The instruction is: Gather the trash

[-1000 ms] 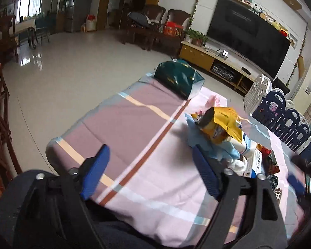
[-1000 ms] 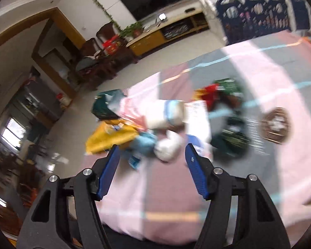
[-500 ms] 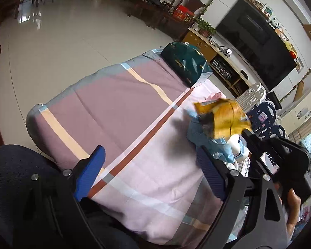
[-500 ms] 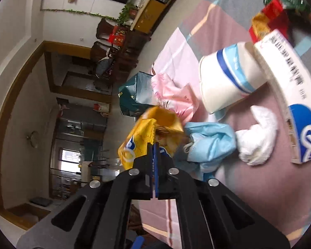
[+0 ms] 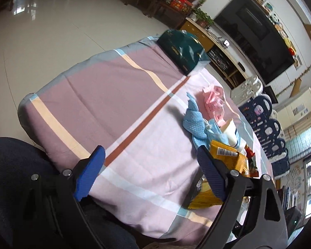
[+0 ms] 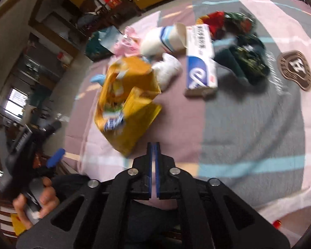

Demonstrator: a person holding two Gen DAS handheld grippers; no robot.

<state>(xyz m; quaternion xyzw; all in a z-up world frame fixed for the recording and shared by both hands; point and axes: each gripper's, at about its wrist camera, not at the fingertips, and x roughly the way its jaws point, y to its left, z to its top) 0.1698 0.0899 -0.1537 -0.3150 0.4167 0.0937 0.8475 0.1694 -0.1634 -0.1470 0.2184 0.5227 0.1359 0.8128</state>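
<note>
Wrapper (image 6: 126, 105) dropped near table edge; right tool (image 6: 153, 151) opening, empty.

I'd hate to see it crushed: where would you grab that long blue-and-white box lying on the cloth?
Across its two long sides, near the blue end of the blue-and-white box, coming down from above. It lies flat and is narrow that way; the paper cup and dark wrappers crowd its far end.

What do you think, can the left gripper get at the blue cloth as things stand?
Probably yes: the left gripper is open, and only bare tablecloth lies between it and the blue cloth; the yellow bag sits aside.
</note>
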